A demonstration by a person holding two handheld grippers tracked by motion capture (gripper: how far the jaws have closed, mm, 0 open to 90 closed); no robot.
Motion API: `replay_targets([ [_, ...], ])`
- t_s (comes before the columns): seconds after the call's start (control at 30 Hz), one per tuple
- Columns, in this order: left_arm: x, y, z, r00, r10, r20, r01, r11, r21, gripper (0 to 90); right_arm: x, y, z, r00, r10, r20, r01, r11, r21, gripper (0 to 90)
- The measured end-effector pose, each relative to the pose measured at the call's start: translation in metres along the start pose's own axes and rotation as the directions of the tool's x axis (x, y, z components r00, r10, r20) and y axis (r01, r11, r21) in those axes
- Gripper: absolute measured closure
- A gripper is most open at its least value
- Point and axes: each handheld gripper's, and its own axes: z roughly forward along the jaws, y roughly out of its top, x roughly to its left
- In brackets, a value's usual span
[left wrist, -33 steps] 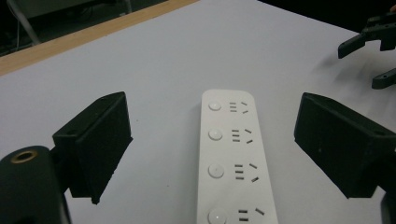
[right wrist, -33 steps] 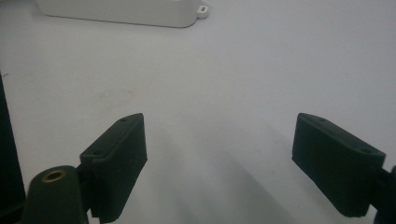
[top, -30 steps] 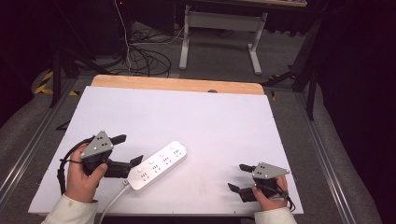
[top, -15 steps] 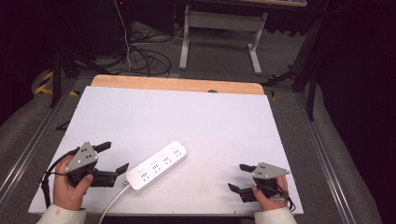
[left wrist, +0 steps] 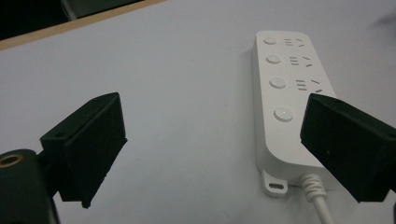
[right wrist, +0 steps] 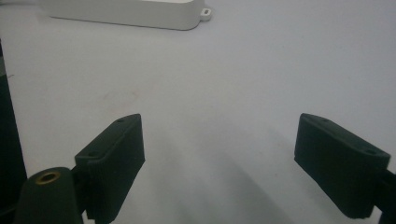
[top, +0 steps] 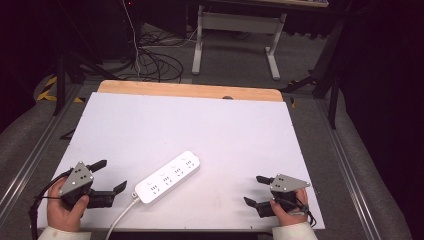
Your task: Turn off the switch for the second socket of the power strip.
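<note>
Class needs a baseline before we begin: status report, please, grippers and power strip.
Left gripper open, right gripper open, both empty. Power strip flat on table, untouched. Nothing between.

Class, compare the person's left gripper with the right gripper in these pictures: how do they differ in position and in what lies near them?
The left gripper sits at the table's near left, close to the white power strip; the right gripper sits at the near right, farther from the strip. In the left gripper view the strip's corded end lies beside one jaw; the right gripper view has bare tabletop between its jaws. Both are open and hold nothing.
</note>
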Motion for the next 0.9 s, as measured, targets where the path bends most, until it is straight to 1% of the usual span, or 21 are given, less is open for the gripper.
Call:
replay_targets([
  [0.1, 0.004, -0.006, -0.001, 0.9997, -0.021, 0.012, 0.02, 0.9998, 0.009, 7.5, 0.0, 0.0, 0.0, 1.0, -0.002, -0.001, 0.002, 1.0, 0.002, 16.3],
  [0.17, 0.007, -0.01, 0.0, 0.9997, -0.014, 0.019, 0.014, 0.9997, 0.021, 7.5, 0.0, 0.0, 0.0, 1.0, -0.001, -0.002, 0.001, 1.0, 0.003, 16.2],
  [0.23, 0.01, -0.014, 0.002, 0.9999, 0.006, 0.013, -0.006, 0.9995, 0.032, 7.2, 0.0, 0.0, 0.001, 1.0, 0.0, -0.002, 0.0, 1.0, 0.004, 16.2],
  [0.27, 0.012, -0.017, 0.002, 0.9999, 0.007, 0.014, -0.008, 0.9992, 0.039, 7.2, 0.0, 0.0, 0.001, 1.0, -0.001, -0.005, 0.001, 1.0, 0.006, 16.1],
  [0.33, 0.016, -0.021, 0.002, 0.9995, -0.015, 0.029, 0.014, 0.9992, 0.038, 7.2, 0.0, 0.0, 0.001, 1.0, 0.0, -0.003, 0.0, 1.0, 0.006, 16.1],
  [0.4, 0.018, -0.024, 0.001, 0.9984, -0.045, 0.034, 0.044, 0.9984, 0.035, 7.3, 0.0, -0.001, 0.0, 1.0, 0.002, -0.004, -0.002, 1.0, 0.005, 16.0],
  [0.53, 0.02, -0.026, 0.001, 0.9974, -0.072, 0.009, 0.072, 0.9964, 0.046, 7.7, 0.0, -0.001, 0.001, 1.0, 0.001, -0.004, -0.001, 1.0, 0.008, 16.0],
  [0.63, 0.019, -0.027, 0.005, 0.9958, -0.092, -0.004, 0.092, 0.9946, 0.048, 7.9, 0.0, 0.0, 0.001, 1.0, 0.0, -0.004, 0.0, 1.0, 0.01, 16.0],
  [0.7, 0.018, -0.027, 0.006, 0.9963, -0.084, -0.02, 0.085, 0.995, 0.053, 7.9, -0.001, 0.0, 0.001, 1.0, 0.0, -0.003, 0.0, 1.0, 0.01, 16.0],
  [0.77, 0.018, -0.026, 0.007, 0.9961, -0.083, -0.028, 0.084, 0.9953, 0.047, 8.1, 0.0, 0.0, 0.001, 1.0, -0.001, -0.005, 0.001, 1.0, 0.008, 16.0],
  [0.83, 0.017, -0.026, 0.007, 0.9967, -0.076, -0.028, 0.077, 0.9962, 0.041, 8.2, 0.0, 0.0, 0.002, 1.0, -0.001, -0.005, 0.001, 1.0, 0.006, 16.0],
  [0.9, 0.016, -0.025, 0.006, 0.9983, -0.053, -0.022, 0.054, 0.998, 0.033, 8.3, 0.0, 0.0, 0.002, 1.0, -0.003, -0.003, 0.003, 1.0, 0.008, 16.0],
])
